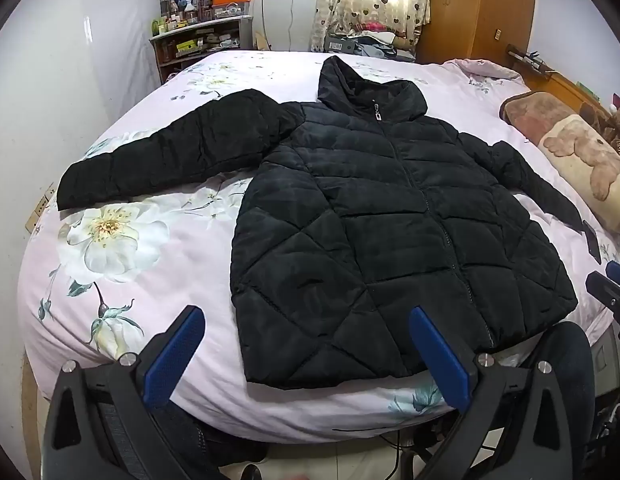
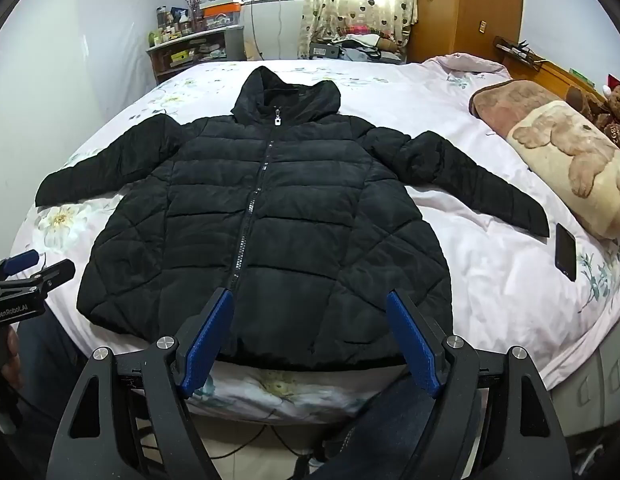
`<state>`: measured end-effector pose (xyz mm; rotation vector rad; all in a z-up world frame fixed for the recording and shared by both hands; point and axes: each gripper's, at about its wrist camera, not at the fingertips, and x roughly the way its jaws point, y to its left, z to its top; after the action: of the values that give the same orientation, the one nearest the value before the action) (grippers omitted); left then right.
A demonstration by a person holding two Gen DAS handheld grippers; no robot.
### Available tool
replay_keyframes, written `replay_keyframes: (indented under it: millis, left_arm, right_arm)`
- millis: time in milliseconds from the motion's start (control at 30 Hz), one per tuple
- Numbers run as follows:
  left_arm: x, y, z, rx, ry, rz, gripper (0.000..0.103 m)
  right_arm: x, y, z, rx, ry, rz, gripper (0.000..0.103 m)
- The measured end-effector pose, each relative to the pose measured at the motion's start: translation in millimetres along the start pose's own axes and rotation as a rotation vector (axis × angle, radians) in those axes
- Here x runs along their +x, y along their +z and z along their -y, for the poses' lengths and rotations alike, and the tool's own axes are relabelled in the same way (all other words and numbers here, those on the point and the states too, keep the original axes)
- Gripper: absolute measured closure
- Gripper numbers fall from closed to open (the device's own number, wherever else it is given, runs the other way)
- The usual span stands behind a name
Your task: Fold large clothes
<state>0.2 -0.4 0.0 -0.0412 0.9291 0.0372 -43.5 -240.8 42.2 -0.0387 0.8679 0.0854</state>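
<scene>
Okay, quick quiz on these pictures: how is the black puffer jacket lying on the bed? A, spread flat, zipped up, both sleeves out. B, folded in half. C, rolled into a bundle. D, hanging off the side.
A: the jacket lies flat on the bed, zipper closed, sleeves spread to both sides.

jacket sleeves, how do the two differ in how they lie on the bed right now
In the right wrist view, the left sleeve stretches out towards the bed's left edge, over a printed flower, while the right sleeve angles down towards the phone. The left sleeve lies fairly straight; the right sleeve bunches at the shoulder. Both are black, quilted, flat on the bedsheet, and unfolded.
</scene>
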Motion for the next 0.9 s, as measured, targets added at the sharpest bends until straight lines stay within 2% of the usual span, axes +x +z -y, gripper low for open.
replay_keyframes:
  millis: [900]
  left_arm:
    - [-5.0,1.5,4.8,0.008,-0.011,0.012,0.0]
  right_arm:
    - [-0.7,-0.3,-1.9,-0.007,-0.007,0.007,0.024]
